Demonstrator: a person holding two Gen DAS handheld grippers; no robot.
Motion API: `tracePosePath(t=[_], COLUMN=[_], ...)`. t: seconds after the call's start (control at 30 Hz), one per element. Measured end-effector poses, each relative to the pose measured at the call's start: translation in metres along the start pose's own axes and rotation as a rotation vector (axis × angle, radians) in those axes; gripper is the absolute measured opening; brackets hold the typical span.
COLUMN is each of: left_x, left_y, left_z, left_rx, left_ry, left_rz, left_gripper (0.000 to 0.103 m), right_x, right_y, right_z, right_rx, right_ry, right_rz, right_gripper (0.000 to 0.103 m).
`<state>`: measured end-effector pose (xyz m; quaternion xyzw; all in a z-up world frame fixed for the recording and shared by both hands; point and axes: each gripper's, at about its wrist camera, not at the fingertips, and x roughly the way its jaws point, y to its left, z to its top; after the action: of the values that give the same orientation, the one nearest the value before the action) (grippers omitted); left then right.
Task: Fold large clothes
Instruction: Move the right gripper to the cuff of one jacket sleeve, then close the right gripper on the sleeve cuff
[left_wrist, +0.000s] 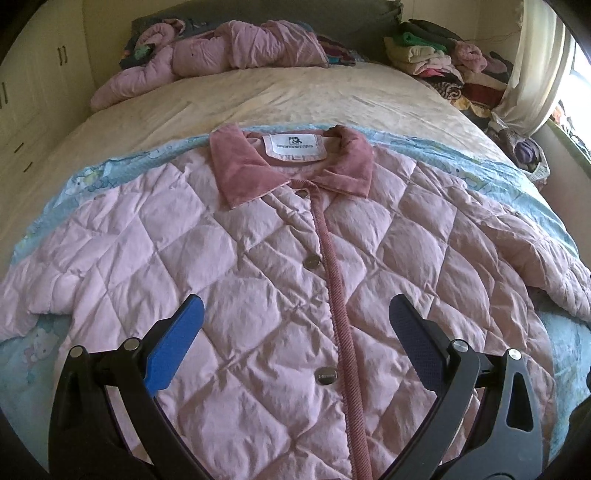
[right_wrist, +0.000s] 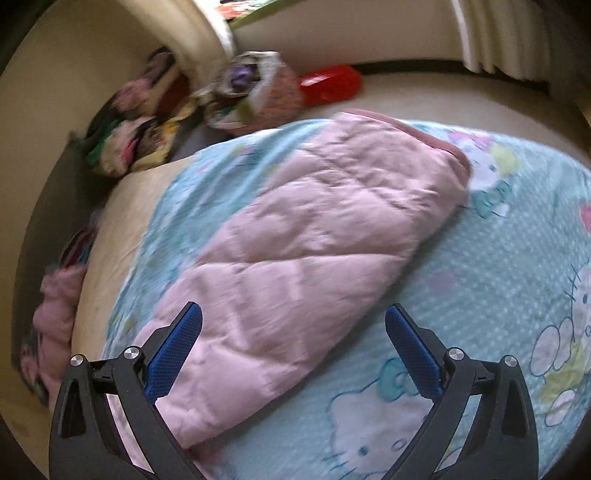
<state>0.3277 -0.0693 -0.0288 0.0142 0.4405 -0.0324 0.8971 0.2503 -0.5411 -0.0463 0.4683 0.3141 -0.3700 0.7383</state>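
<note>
Pink diamond-quilted jacket – one, corduroy collar, three metal snaps between the spread jaws; left gripper and right gripper both empty.

A bed with a beige sheet carries a light-blue cartoon-print blanket; a pink quilted jacket lies flat on it. 2 clothes heaps sit at the far end.
</note>
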Motion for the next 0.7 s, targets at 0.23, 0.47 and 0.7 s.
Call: tracePosePath(t=[0.23, 0.47, 0.7], left_x=[-0.004, -0.016, -0.032], left_y=[0.016, 0.035, 0.057], left_z=[0.002, 0.004, 0.002], left_rx=[-0.023, -0.044, -0.072], left_ry=[0.012, 0.018, 0.006], left_rz=[0.009, 0.040, 0.061], left_gripper=[0.094, 0.094, 0.094], right_x=[0.032, 0.047, 0.028], right_y=[-0.024, -0.024, -0.008], right_z=[0.024, 0.040, 0.048], right_rx=[0.083, 0.050, -0.029], right_ry=[0.051, 0.030, 0.006], right_rz=[0.003, 0.032, 0.083], right_gripper=[0.099, 0.090, 0.029])
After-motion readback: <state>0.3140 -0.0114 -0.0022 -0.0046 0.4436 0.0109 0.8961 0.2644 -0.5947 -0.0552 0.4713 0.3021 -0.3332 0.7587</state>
